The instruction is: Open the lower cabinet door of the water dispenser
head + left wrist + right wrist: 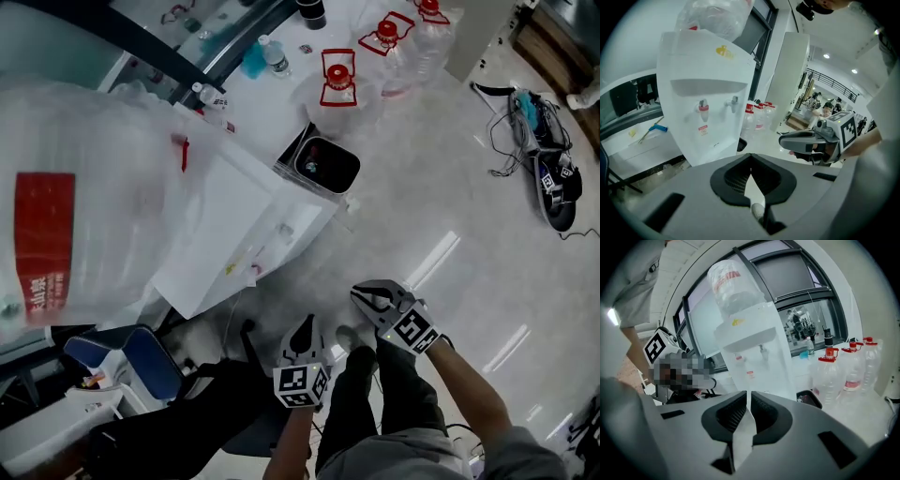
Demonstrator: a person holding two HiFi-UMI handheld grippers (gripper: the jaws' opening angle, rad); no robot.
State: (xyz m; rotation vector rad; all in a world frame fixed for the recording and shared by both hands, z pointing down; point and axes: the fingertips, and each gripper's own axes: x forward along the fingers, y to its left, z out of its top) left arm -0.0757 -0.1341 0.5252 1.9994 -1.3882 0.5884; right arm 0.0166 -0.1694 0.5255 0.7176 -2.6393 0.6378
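Hovering low over the pale floor (450, 216), both grippers touch nothing. The left gripper (305, 328) has its jaws pressed together with nothing between them, as its own view shows. The right gripper (362, 296) is likewise closed and empty. The white water dispenser (239, 211) stands at about ten o'clock from them in the head view, well apart, with a big clear bottle (84, 178) upturned on its top. Its lower cabinet door (715, 140) — the plain front below the two taps (703, 107) — looks closed. At twelve o'clock, beyond a black bin (326, 161) just beside the dispenser, red-capped water jugs (339, 80) stand on the floor.
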